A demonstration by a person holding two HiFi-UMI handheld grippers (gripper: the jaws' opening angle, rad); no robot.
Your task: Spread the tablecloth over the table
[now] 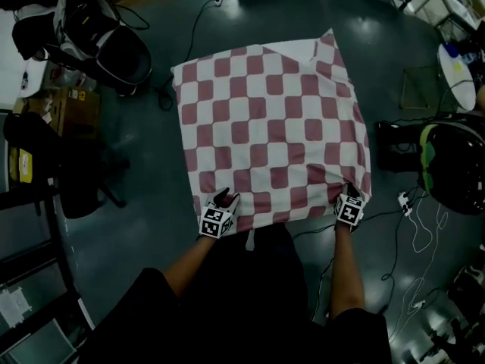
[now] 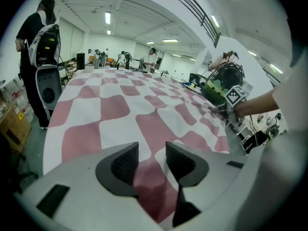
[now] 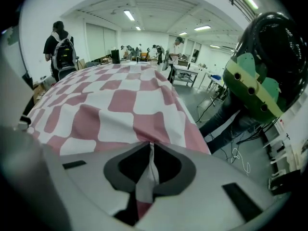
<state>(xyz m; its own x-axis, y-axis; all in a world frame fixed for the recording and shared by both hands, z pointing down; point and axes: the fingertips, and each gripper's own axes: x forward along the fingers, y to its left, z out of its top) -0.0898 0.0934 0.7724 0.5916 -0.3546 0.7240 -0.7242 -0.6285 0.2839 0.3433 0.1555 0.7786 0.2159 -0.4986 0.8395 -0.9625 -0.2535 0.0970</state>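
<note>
- Red and white in checks, the square fabric tablecloth (image 1: 273, 127) lies spread over the table top, which it hides, and its edges hang down on all sides.
- By its far right corner a plain white strip of the cloth shows.
- At the near left corner, the grey left gripper (image 1: 224, 200) with its square-marker cube points down at the cloth. In the left gripper view its dark ribbed pads (image 2: 126, 161) stand apart, with a red square of the cloth lying loose in the gap, not pinched.
- At the near right corner, the grey right gripper (image 1: 350, 199) is closed on the hem. In the right gripper view a thin upright fold of the tablecloth (image 3: 144, 105) is clamped between its jaws (image 3: 150, 153).
- Both grippers sit at the near edge, well apart, one at each corner.
- A dark grey floor (image 1: 136, 226) surrounds the table, and a black rounded helmet-like device (image 1: 455, 165) stands to the right.
</note>
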